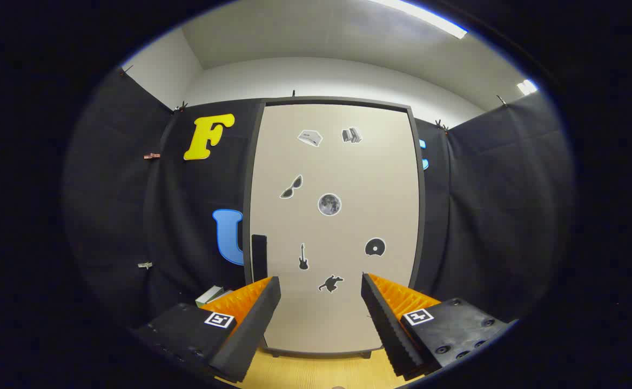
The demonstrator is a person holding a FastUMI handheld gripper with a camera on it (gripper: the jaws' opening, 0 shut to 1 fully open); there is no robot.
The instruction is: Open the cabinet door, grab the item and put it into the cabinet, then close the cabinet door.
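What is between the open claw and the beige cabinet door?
In the gripper view, nothing but bare light wooden tabletop between open claw and closed beige sticker-covered cabinet door.

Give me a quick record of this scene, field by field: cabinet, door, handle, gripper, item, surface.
cabinet: upright cabinet straight ahead of the fingers
door: door shut, with stickers on it
handle: dark handle at the door's left edge, just above the left finger
gripper: gripper open, holding nothing, short of the door
item: pale item low, left of the cabinet, partly hidden by the left finger
surface: wooden table
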